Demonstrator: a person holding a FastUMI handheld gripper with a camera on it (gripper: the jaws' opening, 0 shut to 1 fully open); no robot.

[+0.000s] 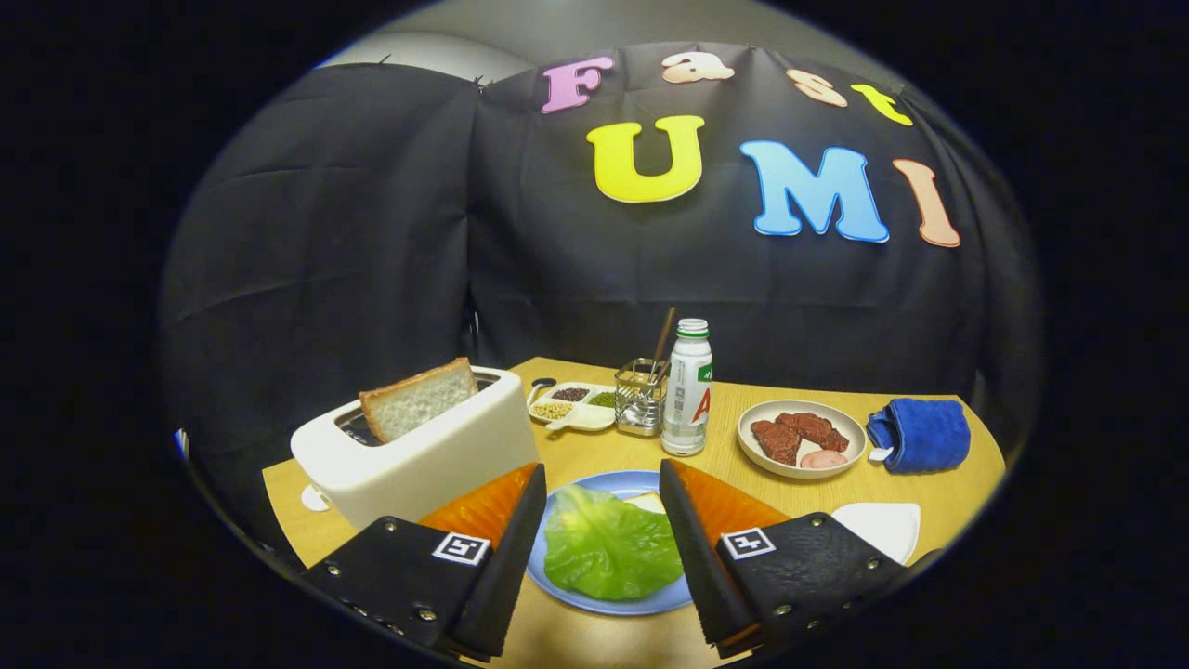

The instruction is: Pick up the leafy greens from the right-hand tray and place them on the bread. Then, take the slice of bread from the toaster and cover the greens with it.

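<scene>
Green leaf [608, 553] lies on the plate [594, 599] between spread, empty fingers [683, 492].

Wooden table [594, 455] — toaster [418, 455], blue plate [594, 595], bottle [688, 388], meat plate [801, 439], blue cloth [920, 434], divided dish [573, 406], wire holder [640, 398]

Around the one toaster [423, 451] holding one bread slice [418, 398]: one leaf [608, 548] on one blue plate [594, 595] just right of it, and one bottle [688, 388], one wire caddy [639, 398] and one divided dish [574, 406] beyond. Farther right sit one meat plate [801, 465] with two brown pieces [797, 434] and one pink slice [823, 459], one blue cloth [920, 434] and one white tray [881, 526]. The one gripper [602, 478] has two fingers spread apart either side of the leaf.
</scene>
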